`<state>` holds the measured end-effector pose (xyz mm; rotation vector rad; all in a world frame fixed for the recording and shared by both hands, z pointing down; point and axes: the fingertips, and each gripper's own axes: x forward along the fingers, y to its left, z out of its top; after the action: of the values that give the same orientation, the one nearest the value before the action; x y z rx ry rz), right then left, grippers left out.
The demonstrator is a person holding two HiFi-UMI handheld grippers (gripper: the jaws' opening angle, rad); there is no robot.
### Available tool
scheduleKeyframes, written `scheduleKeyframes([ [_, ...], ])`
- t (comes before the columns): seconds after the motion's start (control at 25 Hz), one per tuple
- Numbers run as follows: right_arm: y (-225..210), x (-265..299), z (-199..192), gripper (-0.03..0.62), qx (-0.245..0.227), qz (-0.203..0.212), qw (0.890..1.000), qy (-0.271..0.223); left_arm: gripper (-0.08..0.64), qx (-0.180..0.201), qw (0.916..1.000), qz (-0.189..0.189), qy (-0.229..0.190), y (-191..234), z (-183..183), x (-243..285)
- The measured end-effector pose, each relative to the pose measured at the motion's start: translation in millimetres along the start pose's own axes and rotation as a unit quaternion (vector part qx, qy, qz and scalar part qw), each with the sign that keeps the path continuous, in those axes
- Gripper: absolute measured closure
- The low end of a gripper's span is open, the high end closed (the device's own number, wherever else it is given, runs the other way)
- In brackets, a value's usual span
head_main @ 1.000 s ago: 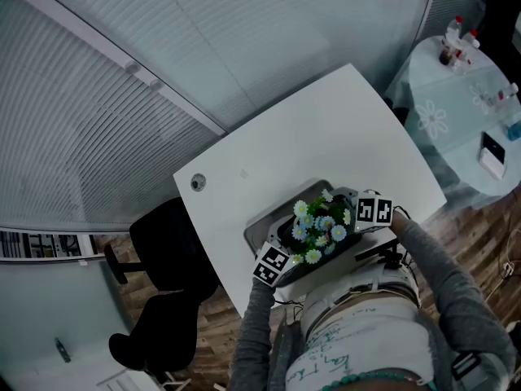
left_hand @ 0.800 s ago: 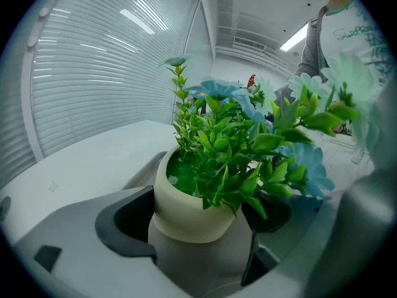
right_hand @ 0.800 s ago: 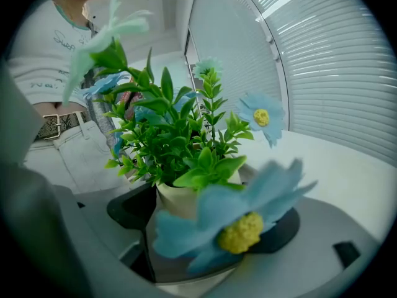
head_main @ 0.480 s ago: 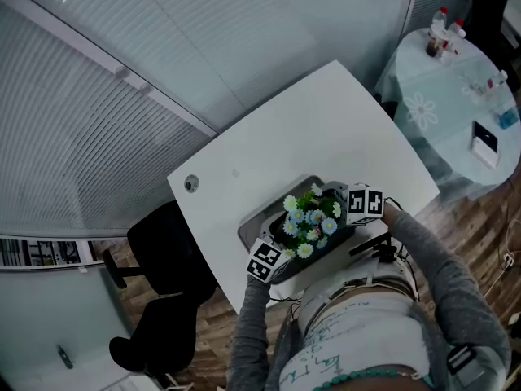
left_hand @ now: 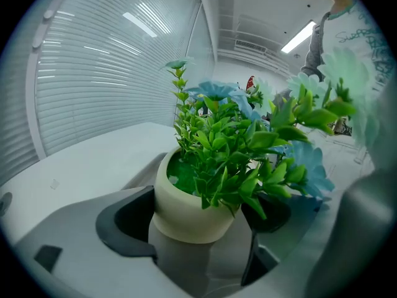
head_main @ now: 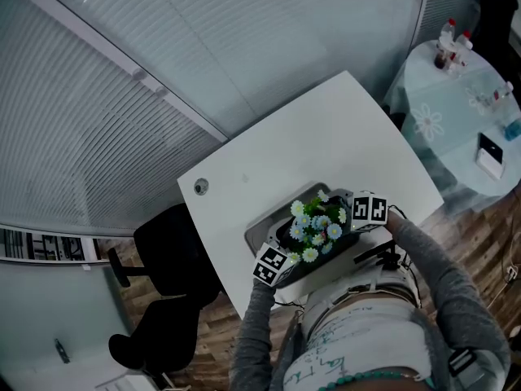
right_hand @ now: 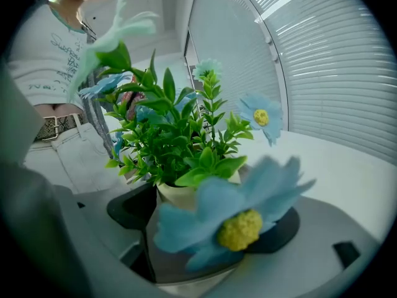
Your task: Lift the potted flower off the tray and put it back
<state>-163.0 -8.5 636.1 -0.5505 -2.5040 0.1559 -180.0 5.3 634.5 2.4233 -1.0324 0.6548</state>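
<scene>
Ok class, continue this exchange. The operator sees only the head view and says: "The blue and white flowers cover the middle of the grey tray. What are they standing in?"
Observer: A cream round pot. It stands upright in the left gripper view.
Operator: Is the left hand-held gripper on it?
Observer: Its dark curved pads sit at the pot's two sides and appear to touch it.
Operator: And the right hand-held gripper?
Observer: In its view a blurred blue flower with a yellow centre covers most of the pot, so contact there is unclear.
</scene>
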Motion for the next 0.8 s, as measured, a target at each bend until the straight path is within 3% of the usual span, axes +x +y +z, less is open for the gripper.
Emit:
scheduleKeyframes([
  [0.36, 3.2, -9.4, 4.9, 0.193, 0.018, 0.008, 1.0, -0.002, 0.118, -0.007, 1.0, -0.003, -0.006, -7.2, 16.7, -9.9],
  [0.8, 5.7, -33.9, 43.7, 0.195, -0.001, 0.013, 1.0, 0.019, 0.118, -0.002, 0.9998, 0.013, -0.016, -10.3, 55.9, -31.9],
])
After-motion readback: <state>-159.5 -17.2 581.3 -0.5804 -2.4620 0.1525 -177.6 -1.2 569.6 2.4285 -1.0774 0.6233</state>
